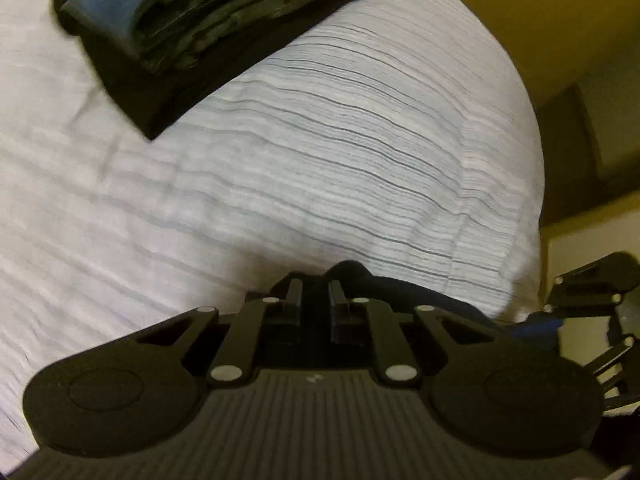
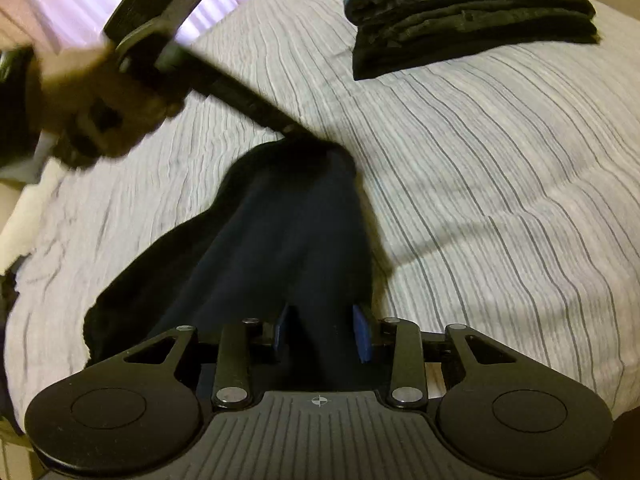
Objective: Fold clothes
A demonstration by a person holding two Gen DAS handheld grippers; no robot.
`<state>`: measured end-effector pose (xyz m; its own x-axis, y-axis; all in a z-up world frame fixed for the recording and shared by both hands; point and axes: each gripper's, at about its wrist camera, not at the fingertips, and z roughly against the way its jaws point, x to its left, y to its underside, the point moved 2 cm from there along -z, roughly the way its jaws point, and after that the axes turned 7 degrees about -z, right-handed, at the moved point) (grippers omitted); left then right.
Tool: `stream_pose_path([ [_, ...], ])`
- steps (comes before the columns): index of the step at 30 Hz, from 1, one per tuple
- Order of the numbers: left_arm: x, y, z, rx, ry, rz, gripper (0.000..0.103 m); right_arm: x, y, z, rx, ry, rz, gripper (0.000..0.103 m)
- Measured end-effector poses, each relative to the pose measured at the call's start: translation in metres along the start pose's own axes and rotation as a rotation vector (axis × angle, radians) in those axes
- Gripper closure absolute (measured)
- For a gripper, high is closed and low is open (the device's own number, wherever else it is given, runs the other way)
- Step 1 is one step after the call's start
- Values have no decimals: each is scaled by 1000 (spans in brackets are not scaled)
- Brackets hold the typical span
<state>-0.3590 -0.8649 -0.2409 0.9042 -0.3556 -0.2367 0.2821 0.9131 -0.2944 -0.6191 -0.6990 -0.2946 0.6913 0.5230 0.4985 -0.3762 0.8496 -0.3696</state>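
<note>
Both tongs (image 1: 316, 292) (image 2: 322, 334) angle steeply down, pinching the dark garment (image 2: 276, 232).

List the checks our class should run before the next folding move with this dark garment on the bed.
1. Left tongs shut on the dark garment's far end: ok.
2. Right tongs hold the near end, cloth filling the gap: ok.
3. Garment flat between the tongs: not ok, bunched.
4. Folded stack apart from the garment: ok.
5. Striped bedcover bare beside the garment: ok.
6. Garment's full outline: cannot tell, partly hidden.
</note>
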Motion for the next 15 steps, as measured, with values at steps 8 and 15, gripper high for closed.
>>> stream_pose_path([
  [8,-13,-47,-5,7,105,-28,79,4,-2,-7,10,8,20,68],
  [15,-5,-34,-34,167,59,-42,86,2,1,-5,-5,22,6,68],
])
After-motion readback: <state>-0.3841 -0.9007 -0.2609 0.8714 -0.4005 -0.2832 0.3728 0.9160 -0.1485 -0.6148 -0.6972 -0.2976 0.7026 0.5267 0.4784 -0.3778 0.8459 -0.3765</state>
